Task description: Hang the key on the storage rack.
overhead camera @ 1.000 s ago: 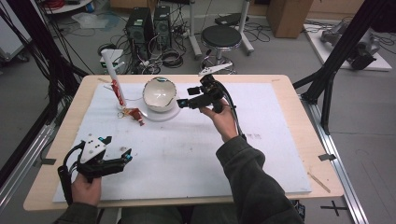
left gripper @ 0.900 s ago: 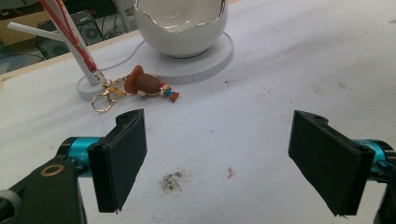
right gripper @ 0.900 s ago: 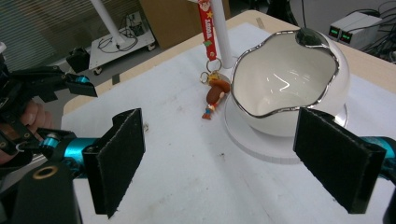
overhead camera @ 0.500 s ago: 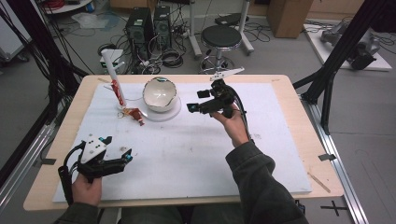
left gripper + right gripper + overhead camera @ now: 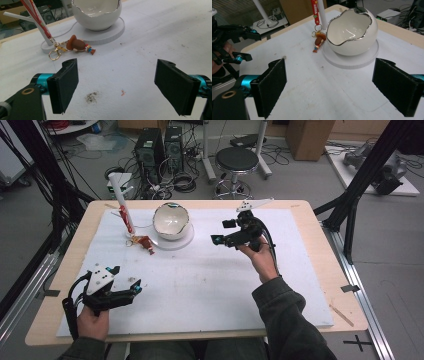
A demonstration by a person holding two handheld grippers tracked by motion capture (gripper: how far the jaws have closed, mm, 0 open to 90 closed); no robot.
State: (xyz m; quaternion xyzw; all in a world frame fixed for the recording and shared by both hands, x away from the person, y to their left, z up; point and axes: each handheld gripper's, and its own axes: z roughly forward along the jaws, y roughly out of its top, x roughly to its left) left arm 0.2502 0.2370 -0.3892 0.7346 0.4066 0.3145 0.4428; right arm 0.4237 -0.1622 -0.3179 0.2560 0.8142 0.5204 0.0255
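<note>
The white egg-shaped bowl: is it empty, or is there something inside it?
Empty. The right gripper view looks into the bowl and shows bare white inside; the keychain figure lies outside, beside its base.

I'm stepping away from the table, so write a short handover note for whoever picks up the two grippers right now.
Left gripper: open, nothing held, low at the table's near left corner.
Right gripper: open, nothing between the jaws, which have just been opening; held above the mat, right of the bowl.
Things: the white egg-shaped bowl sits on its round base; the keychain figure lies on the mat left of it, its red strap on the white post.
Done: nothing gripped.
Left: probably picking up the keychain figure.
</note>
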